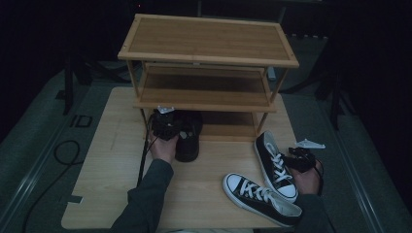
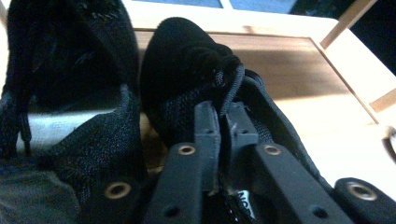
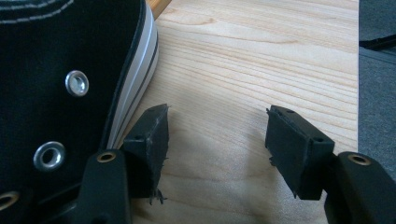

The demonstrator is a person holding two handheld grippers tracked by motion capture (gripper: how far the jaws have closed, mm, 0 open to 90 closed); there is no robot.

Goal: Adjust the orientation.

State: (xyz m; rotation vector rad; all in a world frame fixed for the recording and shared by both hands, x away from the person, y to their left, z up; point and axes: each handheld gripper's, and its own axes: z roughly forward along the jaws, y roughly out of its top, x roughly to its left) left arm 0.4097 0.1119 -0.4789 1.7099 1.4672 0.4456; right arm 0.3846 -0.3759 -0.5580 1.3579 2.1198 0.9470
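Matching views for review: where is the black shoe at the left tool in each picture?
High view: black shoe left of centre, at the rack's foot.
Left gripper view: centre, toe pointing up-frame.
Right gripper view: faces a black-and-white sneaker instead.
Shared landmark: the wooden tabletop.

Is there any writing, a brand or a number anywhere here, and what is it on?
"ID": dark letters on the grey floor left of the table.
A white tag with dark letters inside the black shoe, by the left gripper: cut off, not readable.
The black-and-white sneakers show no readable brand.
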